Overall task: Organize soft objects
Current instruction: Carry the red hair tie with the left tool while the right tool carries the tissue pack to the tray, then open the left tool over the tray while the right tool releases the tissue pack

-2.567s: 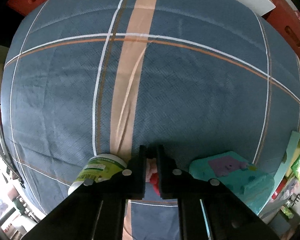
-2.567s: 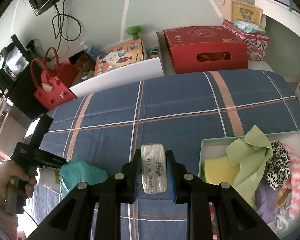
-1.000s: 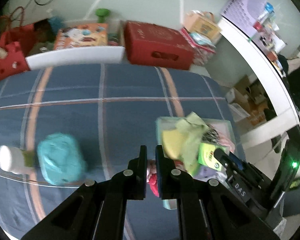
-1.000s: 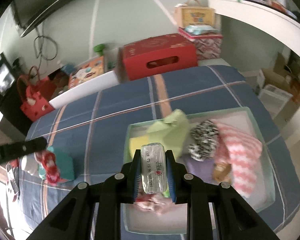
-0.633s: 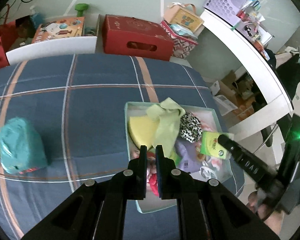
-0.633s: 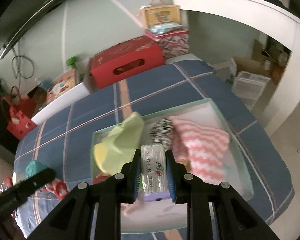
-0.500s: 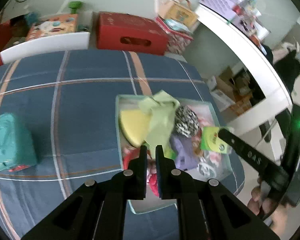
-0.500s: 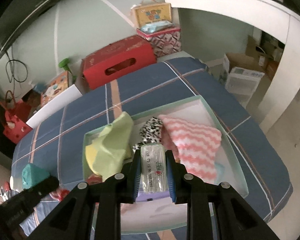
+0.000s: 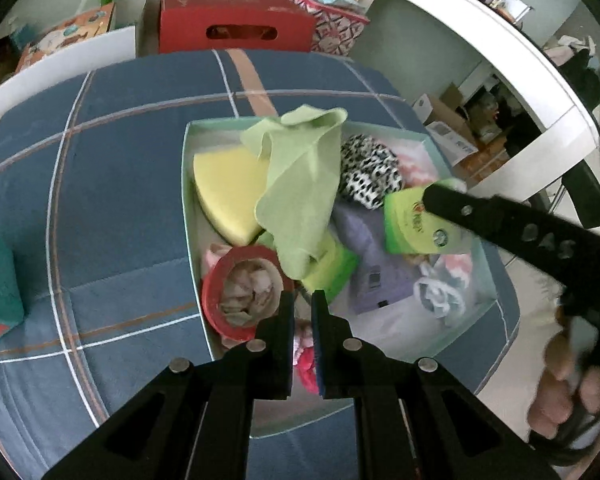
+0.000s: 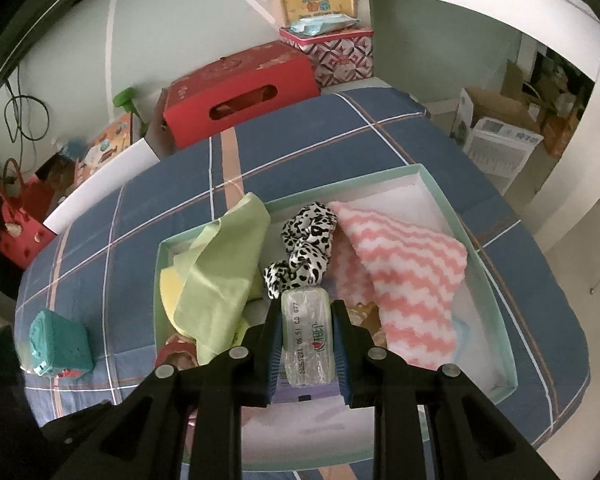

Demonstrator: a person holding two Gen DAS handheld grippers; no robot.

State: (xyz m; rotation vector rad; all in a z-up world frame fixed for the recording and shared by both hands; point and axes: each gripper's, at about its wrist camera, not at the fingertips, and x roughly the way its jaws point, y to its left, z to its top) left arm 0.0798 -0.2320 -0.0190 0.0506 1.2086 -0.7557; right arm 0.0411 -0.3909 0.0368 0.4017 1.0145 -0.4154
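A mint-rimmed box [image 9: 186,200] [image 10: 440,194] lies on the blue plaid cloth, holding a light green cloth [image 9: 300,184], a yellow sponge [image 9: 228,196], a leopard-print scrunchie [image 10: 308,244] and a pink zigzag towel [image 10: 408,272]. My left gripper [image 9: 302,298] hangs over the box's near part, beside a red-rimmed ring [image 9: 240,292], shut on a small pink and red fabric piece [image 9: 305,360]. My right gripper [image 10: 307,305] is over the box's middle, shut on a wrapped tissue pack [image 10: 308,340]. That pack's green face [image 9: 410,220] shows in the left wrist view.
A teal pouch [image 10: 60,344] sits on the cloth left of the box. A red carton [image 10: 240,92] and patterned boxes [image 10: 340,56] stand behind the table. A white desk [image 9: 480,28] runs along the right. A person's hand [image 9: 560,392] holds the right gripper's handle.
Both grippers have swung from the table's left part to above the box and sunk toward it, each keeping its load. The teal pouch has slid to the left edge of the left wrist view.
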